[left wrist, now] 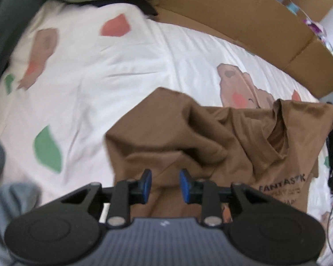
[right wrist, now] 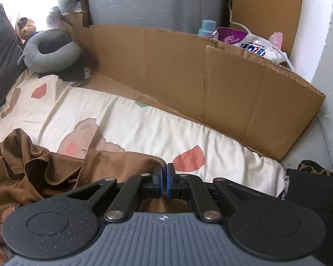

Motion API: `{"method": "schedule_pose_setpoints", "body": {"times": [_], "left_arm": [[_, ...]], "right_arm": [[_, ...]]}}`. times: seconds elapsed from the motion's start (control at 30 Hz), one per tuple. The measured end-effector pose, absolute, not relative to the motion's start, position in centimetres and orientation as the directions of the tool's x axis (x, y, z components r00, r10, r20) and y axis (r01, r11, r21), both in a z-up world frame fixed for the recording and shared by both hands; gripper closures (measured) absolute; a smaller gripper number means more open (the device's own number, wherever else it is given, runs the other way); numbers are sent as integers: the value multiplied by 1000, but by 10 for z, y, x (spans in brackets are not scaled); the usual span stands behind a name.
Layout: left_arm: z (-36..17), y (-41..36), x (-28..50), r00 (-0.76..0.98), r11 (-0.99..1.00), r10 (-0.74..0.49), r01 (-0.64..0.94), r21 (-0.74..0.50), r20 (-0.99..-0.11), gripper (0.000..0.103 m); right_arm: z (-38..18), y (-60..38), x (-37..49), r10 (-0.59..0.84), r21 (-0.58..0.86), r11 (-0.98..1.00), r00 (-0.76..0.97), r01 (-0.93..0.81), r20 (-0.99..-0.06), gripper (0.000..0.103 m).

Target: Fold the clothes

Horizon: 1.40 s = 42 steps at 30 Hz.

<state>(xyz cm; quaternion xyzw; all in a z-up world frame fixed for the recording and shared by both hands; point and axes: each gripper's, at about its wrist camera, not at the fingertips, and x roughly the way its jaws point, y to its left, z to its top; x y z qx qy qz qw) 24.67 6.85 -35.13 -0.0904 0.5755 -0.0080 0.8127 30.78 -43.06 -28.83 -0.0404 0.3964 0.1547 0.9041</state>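
Crumpled brown cotton T-shirt on white printed bedsheet; left gripper narrowly parted, unclamped above it; right gripper pinched onto its edge.

Crumpled brown T-shirt lies on the white patterned bedsheet, toward the near edge of the bed. Left gripper above the shirt's near-left part. Right gripper at the shirt's right end, that edge between its fingers.

Flattened brown cardboard sheet stands along the far side of the bed, behind sheet and shirt. Grey neck pillow at the far left end of the bed, small teddy bear just behind it. Printed plastic bag and blue-capped bottle behind the cardboard, to the right.
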Motion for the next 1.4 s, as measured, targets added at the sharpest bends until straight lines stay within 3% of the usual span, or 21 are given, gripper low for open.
{"method": "schedule_pose_setpoints", "body": {"times": [0.13, 0.27, 0.6, 1.0, 1.1, 1.2, 1.27, 1.4], "left_arm": [[-365, 58, 261, 341, 984, -96, -110, -141, -935, 71], [-373, 54, 270, 354, 985, -68, -126, -120, -933, 52], [-392, 54, 282, 347, 977, -42, -182, -112, -937, 52], [-408, 29, 258, 194, 999, -15, -25, -20, -981, 52], [-414, 29, 252, 176, 1000, -9, -24, -14, -984, 59], [-417, 28, 245, 167, 1000, 9, -1, 8, -986, 78], [-418, 32, 240, 162, 1000, 10, -4, 9, -987, 97], [-409, 40, 231, 186, 1000, 29, -6, 28, -982, 100]], "right_arm": [[-288, -432, 310, 259, 78, 952, 644, -297, -720, 102], [-291, -426, 312, 264, 67, 947, 639, -315, -722, 102], [-300, -417, 307, 258, 64, 947, 626, -314, -736, 102], [-315, -427, 299, 256, 144, 964, 640, -223, -725, 102], [-318, -430, 300, 253, 143, 965, 636, -219, -729, 102], [-320, -433, 300, 259, 161, 965, 631, -209, -731, 102], [-322, -433, 300, 256, 157, 965, 632, -208, -732, 102], [-324, -431, 299, 245, 135, 967, 637, -216, -731, 102]]}}
